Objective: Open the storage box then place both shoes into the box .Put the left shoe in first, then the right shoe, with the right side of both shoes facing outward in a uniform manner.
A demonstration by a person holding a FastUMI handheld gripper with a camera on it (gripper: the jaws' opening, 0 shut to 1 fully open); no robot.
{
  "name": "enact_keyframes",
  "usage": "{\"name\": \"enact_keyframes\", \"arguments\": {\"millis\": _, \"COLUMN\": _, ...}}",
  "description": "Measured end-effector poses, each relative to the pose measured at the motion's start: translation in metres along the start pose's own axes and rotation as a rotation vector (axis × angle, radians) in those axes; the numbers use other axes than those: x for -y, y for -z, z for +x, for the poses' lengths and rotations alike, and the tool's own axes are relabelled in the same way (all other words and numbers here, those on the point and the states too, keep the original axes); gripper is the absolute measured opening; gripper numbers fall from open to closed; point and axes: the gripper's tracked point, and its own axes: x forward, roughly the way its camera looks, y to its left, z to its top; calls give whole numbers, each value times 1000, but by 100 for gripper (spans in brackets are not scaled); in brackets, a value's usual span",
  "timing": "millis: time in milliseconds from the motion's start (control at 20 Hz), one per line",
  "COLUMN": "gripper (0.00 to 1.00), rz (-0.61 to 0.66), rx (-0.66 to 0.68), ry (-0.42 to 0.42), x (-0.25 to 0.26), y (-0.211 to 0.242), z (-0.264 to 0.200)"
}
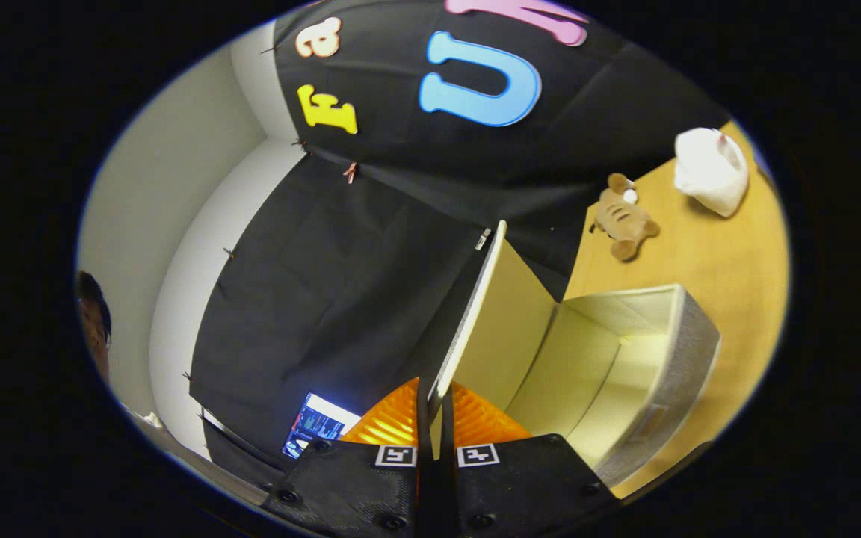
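Pinching the thin cream lid between both fingers, the hand-held gripper holds it lifted on edge above the grey fabric storage box, which stands open on the wooden table. Beyond the box lie a brown plush toy and a white cloth bag.

Mount: rides on the tongs, right at the fingers.
Facing: forward along them, rolled sideways, close upon the raised lid; table beyond.
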Motion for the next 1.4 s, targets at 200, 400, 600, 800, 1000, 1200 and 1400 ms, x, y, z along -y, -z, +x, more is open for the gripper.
{"name": "enact_keyframes", "arguments": {"millis": 200, "gripper": 5, "rz": -113, "rx": -52, "ry": 2, "x": -28, "y": 14, "z": 56}}
{"name": "enact_keyframes", "arguments": {"millis": 400, "gripper": 12, "rz": -158, "rx": -97, "ry": -3, "x": -38, "y": 31, "z": 101}}
{"name": "enact_keyframes", "arguments": {"millis": 600, "gripper": 16, "rz": -212, "rx": -131, "ry": 0, "x": -37, "y": 41, "z": 137}}
{"name": "enact_keyframes", "arguments": {"millis": 800, "gripper": 36, "rz": -290, "rx": -149, "ry": 20, "x": -33, "y": 47, "z": 154}}
{"name": "enact_keyframes", "arguments": {"millis": 1000, "gripper": 83, "rz": -317, "rx": -173, "ry": 32, "x": -30, "y": 52, "z": 150}}
{"name": "enact_keyframes", "arguments": {"millis": 1200, "gripper": 94, "rz": -401, "rx": -179, "ry": 104, "x": -19, "y": 49, "z": 126}}
{"name": "enact_keyframes", "arguments": {"millis": 1400, "gripper": 96, "rz": -493, "rx": -147, "ry": 219, "x": -5, "y": 31, "z": 77}}
